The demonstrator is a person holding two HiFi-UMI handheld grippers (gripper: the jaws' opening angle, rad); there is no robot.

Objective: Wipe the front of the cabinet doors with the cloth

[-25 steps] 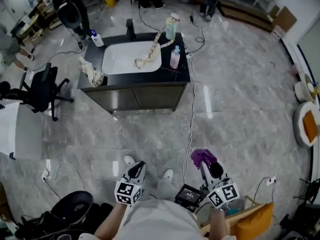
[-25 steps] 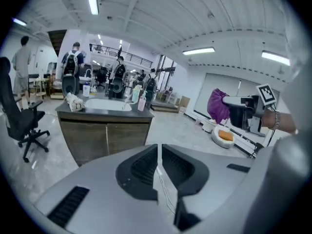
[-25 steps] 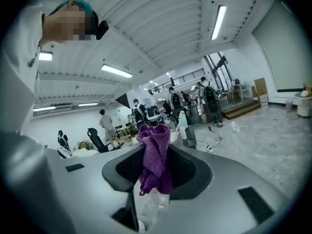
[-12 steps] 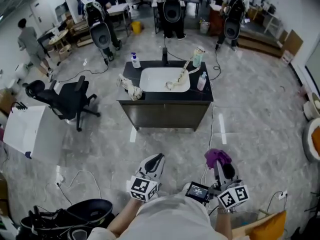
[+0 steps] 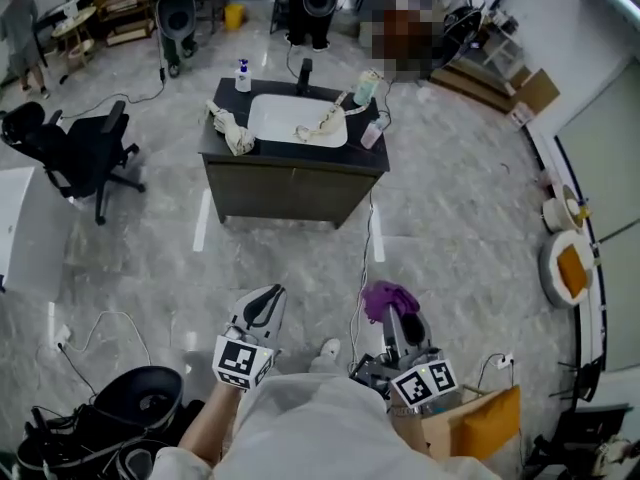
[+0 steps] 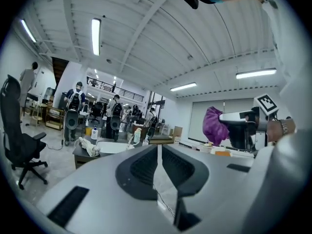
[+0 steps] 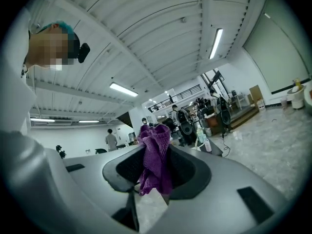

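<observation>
A dark sink cabinet stands across the floor ahead, its two front doors facing me. My right gripper is shut on a purple cloth, which bunches between the jaws in the right gripper view. My left gripper is shut with nothing in it; its jaws meet in the left gripper view. Both grippers are held close to my body, far from the cabinet. The cloth also shows at the right of the left gripper view.
The cabinet top holds a white basin, a crumpled rag, bottles and a tap. A cable runs over the floor from the cabinet toward me. A black office chair stands left; people and equipment stand behind.
The cabinet has shifted left and farther up the head view as my head turned. Both grippers stayed low near my body, the right one still shut on the cloth.
</observation>
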